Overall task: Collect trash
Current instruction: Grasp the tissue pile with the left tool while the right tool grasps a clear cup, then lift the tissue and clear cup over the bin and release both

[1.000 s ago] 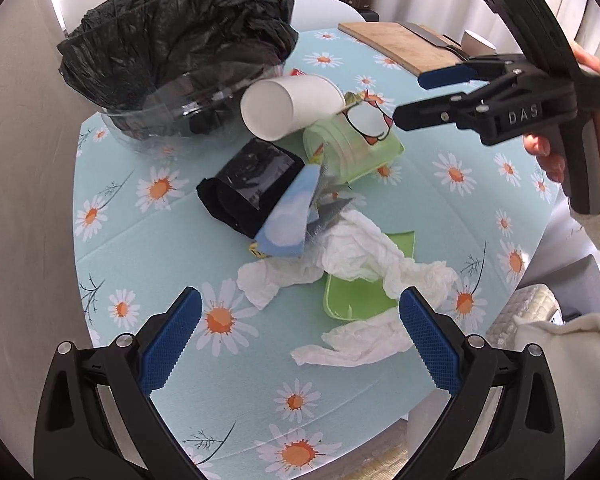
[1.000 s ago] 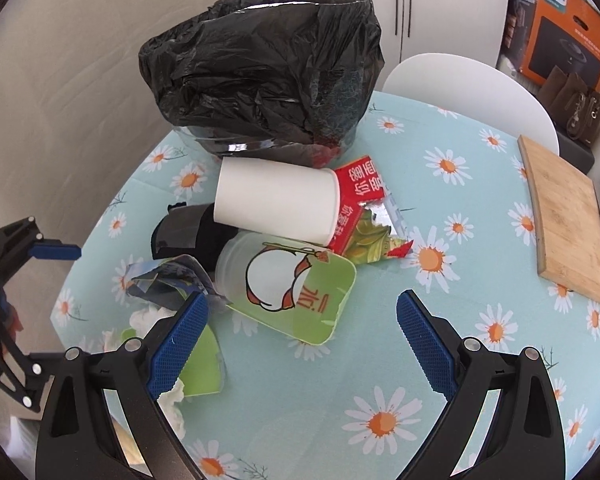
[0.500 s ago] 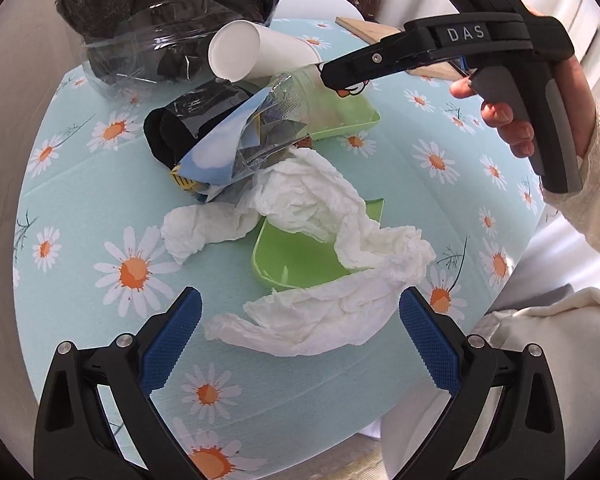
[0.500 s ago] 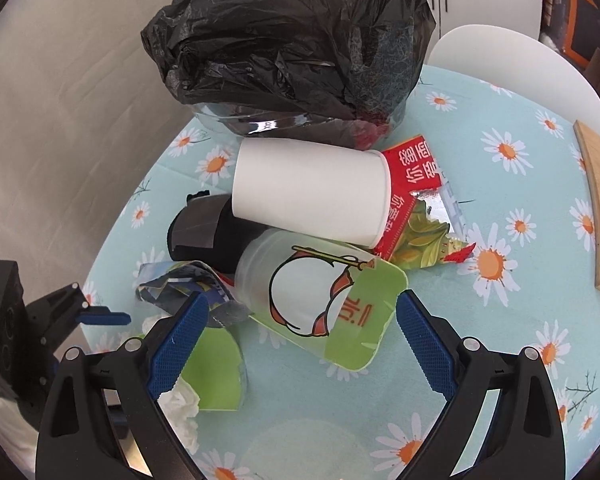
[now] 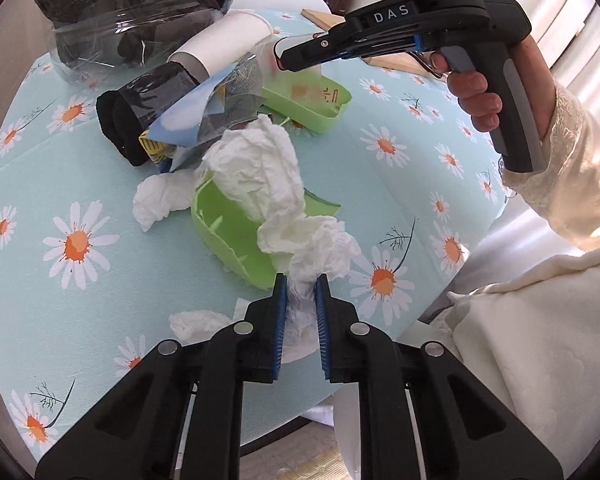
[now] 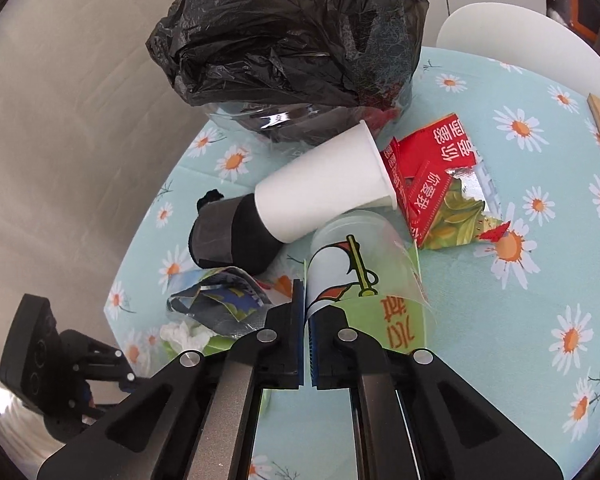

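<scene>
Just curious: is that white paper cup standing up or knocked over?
Knocked over: the white paper cup lies on its side among the litter, its mouth toward the red wrapper.

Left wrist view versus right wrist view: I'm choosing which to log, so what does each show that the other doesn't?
Only the left wrist view shows the left gripper shut on crumpled white tissue, the green tray under it, and the person's hand.

Only the right wrist view shows the right gripper pinching the clear printed cup, and the red snack wrapper.

Both show the white paper cup, the black trash bag and the daisy tablecloth.
</scene>
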The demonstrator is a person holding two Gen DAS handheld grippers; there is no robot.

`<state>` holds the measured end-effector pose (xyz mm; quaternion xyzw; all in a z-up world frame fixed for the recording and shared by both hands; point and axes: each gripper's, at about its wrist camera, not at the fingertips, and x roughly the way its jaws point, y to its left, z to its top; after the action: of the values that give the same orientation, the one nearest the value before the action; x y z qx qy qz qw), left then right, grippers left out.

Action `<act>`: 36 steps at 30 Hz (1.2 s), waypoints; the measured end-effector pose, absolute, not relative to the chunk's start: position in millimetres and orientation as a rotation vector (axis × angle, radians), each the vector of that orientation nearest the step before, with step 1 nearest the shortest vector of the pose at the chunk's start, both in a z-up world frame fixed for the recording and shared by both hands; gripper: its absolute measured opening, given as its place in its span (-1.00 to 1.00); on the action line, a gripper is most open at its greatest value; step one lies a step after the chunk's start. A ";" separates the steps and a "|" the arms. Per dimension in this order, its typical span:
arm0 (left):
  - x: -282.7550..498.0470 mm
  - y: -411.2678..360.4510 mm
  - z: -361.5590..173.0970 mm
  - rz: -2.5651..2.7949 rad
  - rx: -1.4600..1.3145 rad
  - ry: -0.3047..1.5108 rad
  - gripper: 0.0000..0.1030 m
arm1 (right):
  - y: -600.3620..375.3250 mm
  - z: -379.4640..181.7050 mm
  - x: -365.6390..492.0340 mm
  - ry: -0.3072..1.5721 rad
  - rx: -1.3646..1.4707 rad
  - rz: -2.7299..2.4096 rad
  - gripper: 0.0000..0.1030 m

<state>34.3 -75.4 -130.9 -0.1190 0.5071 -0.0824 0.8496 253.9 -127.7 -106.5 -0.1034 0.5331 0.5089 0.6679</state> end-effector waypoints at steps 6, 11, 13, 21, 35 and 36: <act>36.7 -74.8 -110.7 -0.269 -0.218 1.051 -0.71 | -147.1 -93.1 262.7 1.176 -0.159 1.125 -0.97; 47.8 -78.2 -94.0 -0.332 -0.169 1.035 -0.71 | -159.7 -79.3 268.2 1.146 -0.105 1.110 -0.97; 53.0 -80.0 -89.3 -0.351 -0.158 1.027 -0.71 | -164.9 -75.1 267.7 1.134 -0.092 1.101 -0.97; 68.7 -69.3 -72.1 -0.414 -0.145 0.993 -0.70 | -184.3 -62.9 265.0 1.073 -0.014 1.071 -0.97; 68.7 -21.4 -29.1 -0.362 -0.108 0.909 -0.71 | -179.0 -28.2 247.5 0.955 -0.062 1.031 -0.97; 68.2 -18.6 -25.8 -0.362 -0.109 0.904 -0.71 | -179.5 -26.4 245.3 0.953 -0.059 1.030 -0.97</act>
<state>68.2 -18.6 -25.8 -0.0523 0.4343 -0.1738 0.8823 245.3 -179.5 -26.4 -0.0270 0.4383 0.4739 0.7633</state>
